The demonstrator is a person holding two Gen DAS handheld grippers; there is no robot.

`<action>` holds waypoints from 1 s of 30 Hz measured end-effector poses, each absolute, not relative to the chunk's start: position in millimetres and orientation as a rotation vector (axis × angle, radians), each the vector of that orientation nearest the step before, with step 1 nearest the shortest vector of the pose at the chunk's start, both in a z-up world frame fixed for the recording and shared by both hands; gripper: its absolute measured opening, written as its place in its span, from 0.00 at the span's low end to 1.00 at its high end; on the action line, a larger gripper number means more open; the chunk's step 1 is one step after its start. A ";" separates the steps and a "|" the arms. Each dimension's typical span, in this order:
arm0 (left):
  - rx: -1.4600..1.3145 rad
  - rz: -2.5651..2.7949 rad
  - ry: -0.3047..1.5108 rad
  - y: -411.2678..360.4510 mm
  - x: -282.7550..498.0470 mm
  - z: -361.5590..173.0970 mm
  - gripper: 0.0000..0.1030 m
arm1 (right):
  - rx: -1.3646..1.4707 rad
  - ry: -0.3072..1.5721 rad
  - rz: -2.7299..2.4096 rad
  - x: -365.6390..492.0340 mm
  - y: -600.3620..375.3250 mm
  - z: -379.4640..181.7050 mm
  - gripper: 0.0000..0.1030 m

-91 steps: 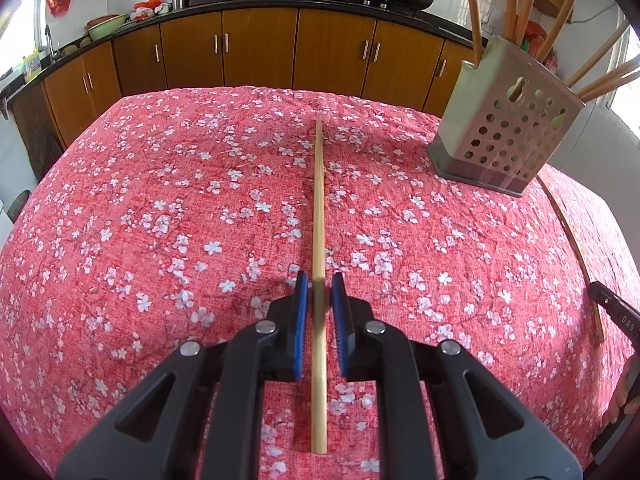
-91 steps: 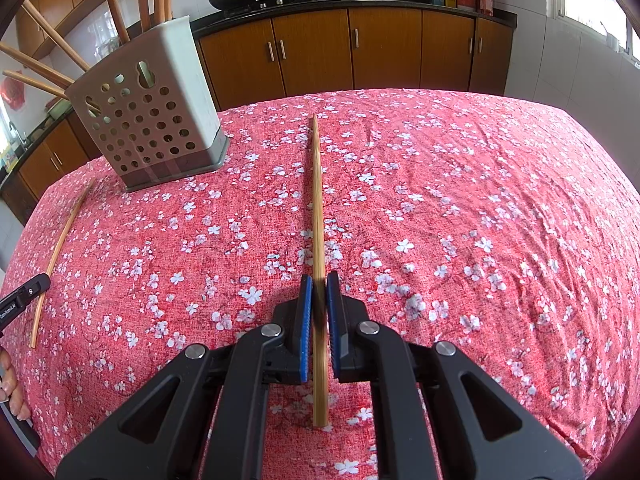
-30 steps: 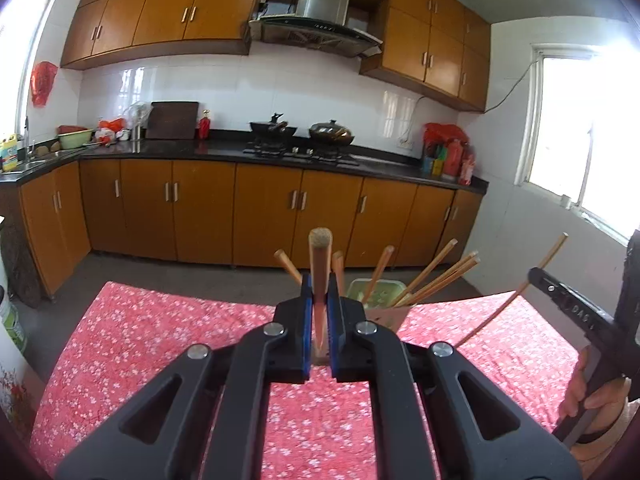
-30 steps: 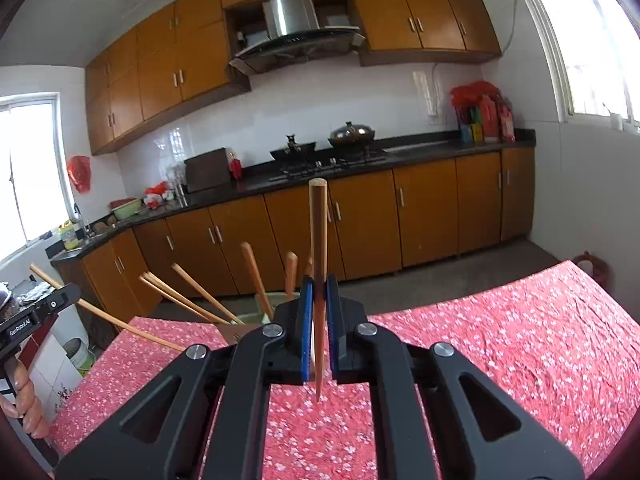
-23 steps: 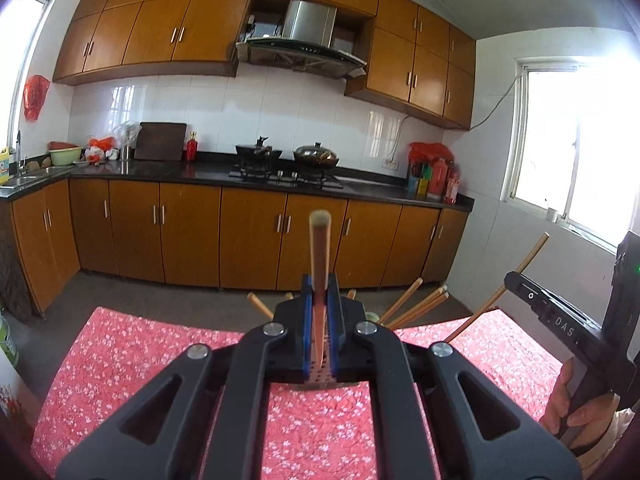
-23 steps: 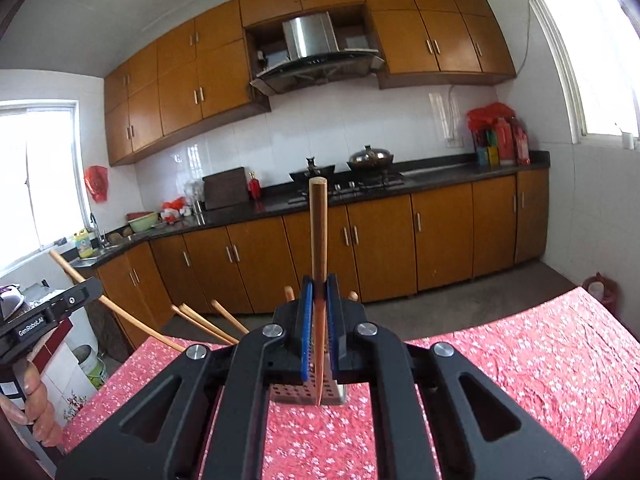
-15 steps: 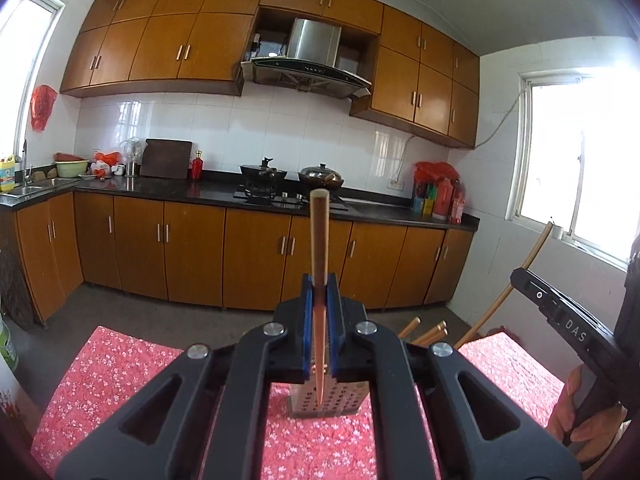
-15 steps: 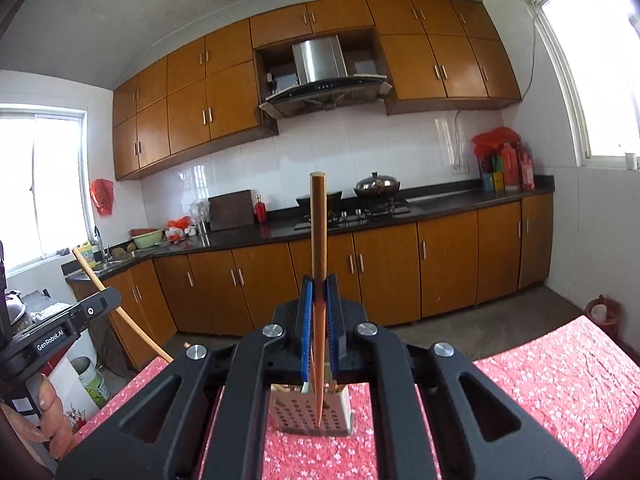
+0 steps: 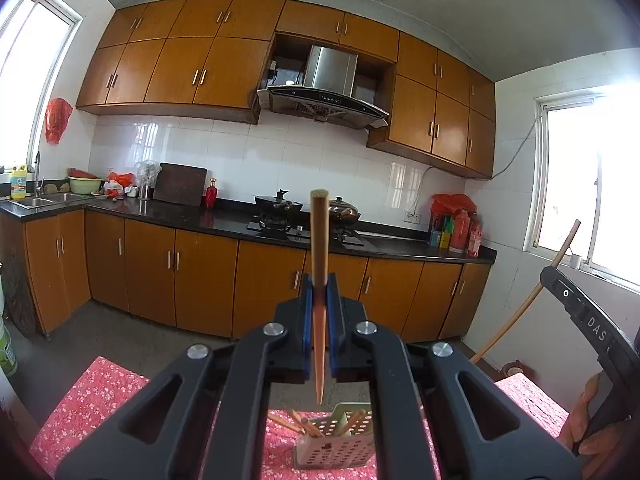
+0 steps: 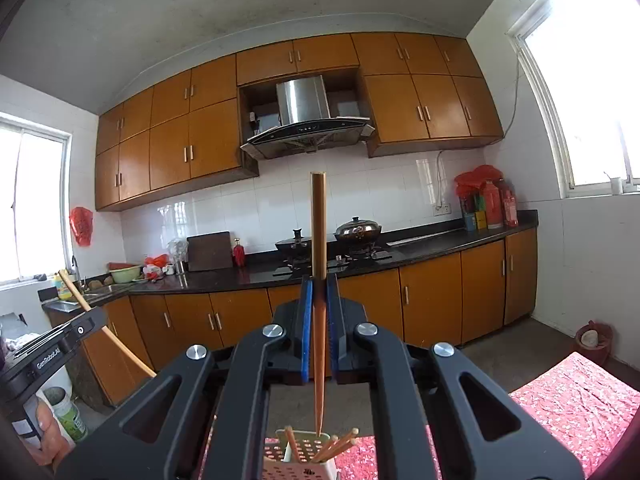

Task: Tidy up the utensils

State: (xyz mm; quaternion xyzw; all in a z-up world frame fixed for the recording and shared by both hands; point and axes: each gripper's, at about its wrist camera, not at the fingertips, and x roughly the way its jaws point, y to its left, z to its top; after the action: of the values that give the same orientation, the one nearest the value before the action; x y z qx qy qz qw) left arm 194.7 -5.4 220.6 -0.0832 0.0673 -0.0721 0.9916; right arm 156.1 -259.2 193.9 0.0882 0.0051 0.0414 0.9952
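The long thin wooden chopstick (image 9: 319,280) in the left tongs (image 9: 319,320) could miss the grey plastic holder with round holes (image 9: 334,446) and fall on the bench with the red flowery cloth (image 9: 92,396), because its tip hangs high above the opening. The right tongs (image 10: 319,320) are clamped on another wooden chopstick (image 10: 318,280). Both sticks stand upright, tips down, over the holder.

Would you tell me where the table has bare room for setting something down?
Bare red tablecloth lies left of the perforated holder, and more at far right. The holder is crowded with chopsticks.
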 end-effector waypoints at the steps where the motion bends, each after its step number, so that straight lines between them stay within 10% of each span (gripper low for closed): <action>1: -0.168 -0.147 0.139 -6.1 200.0 217.0 0.07 | 0.185 0.014 0.085 162.3 -259.7 188.6 0.07; 20: -0.195 -0.192 0.275 -11.0 249.2 152.3 0.09 | 0.194 0.178 0.125 205.4 -250.6 132.2 0.08; 24: -0.205 -0.172 0.261 -3.9 243.1 155.9 0.33 | 0.208 0.159 0.117 196.5 -257.1 137.1 0.46; 30: -0.210 -0.136 0.220 19.7 214.8 167.9 0.50 | 0.183 0.124 0.088 166.2 -270.4 154.2 0.58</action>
State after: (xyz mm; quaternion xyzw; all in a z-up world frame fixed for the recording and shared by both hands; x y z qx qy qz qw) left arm 214.8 19.7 167.9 -0.1046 0.1093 -0.0679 0.9862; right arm 166.2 -270.4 154.2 0.0911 0.0617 0.0440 0.9930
